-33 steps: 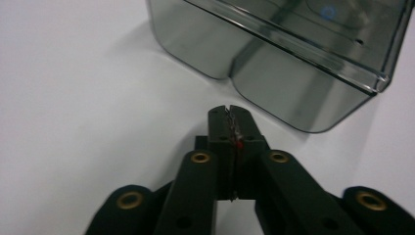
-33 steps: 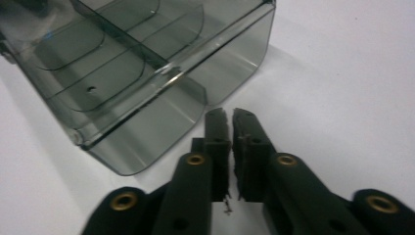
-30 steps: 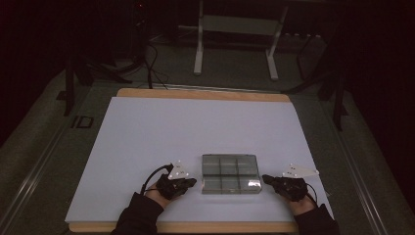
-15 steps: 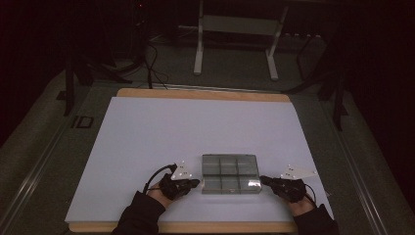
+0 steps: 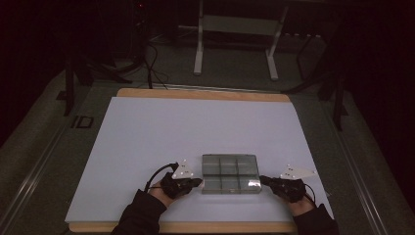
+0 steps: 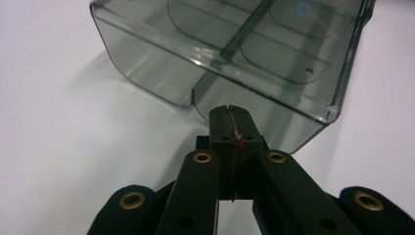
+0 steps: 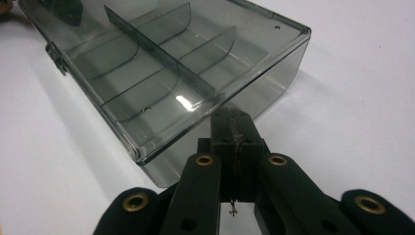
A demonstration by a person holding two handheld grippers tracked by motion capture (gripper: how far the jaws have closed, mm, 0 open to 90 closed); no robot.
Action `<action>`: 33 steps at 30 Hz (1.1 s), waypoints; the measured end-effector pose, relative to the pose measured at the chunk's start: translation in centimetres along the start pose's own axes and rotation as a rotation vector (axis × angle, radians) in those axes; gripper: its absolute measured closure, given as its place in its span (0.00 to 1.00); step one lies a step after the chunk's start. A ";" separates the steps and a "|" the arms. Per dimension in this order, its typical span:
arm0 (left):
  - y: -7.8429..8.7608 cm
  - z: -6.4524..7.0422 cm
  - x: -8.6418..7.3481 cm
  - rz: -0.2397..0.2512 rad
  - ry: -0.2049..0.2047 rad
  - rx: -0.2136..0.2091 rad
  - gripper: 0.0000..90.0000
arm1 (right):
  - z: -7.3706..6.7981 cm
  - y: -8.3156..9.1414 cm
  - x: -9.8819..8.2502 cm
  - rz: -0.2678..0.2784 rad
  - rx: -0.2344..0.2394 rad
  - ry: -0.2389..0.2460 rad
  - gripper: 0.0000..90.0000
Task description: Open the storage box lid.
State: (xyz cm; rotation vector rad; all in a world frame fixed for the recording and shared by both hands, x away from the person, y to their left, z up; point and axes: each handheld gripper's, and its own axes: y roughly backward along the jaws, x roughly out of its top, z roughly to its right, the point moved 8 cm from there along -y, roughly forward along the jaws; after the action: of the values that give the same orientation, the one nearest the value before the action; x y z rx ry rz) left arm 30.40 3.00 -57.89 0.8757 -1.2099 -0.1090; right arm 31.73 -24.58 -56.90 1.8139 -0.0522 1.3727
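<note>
Both pairs of jaws are pressed together with nothing between them: the left gripper (image 5: 195, 182) points its closed tips at the left end wall of the smoky clear compartment box (image 5: 230, 173), and the right gripper (image 5: 264, 180) does likewise at the right end. The box lies flat near the front edge of the white table (image 5: 161, 132). This looks like bracing the box from both sides; the next move probably calls for even, opposed pressure to shift or steady it.

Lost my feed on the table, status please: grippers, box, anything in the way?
Left hand-held gripper shut, tips at the clear compartment box, left side. Right hand-held gripper shut, at its right side. Box flat, lid closed. Nothing between.
</note>
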 end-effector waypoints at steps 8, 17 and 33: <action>0.1 0.0 0.1 -0.001 -0.004 0.000 1.00 | 0.0 0.1 0.1 0.006 0.008 -0.003 1.00; 0.2 0.0 0.3 0.006 0.003 -0.003 1.00 | -0.1 0.2 0.1 0.015 0.029 -0.006 1.00; 0.6 -0.3 1.3 0.045 0.007 0.006 1.00 | 0.4 0.8 1.3 0.062 0.032 -0.003 1.00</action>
State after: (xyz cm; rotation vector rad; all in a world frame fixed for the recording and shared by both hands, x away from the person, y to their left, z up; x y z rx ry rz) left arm 30.92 2.83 -56.55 0.8529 -1.2230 -0.0658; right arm 32.18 -24.75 -55.38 1.8548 -0.0894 1.4219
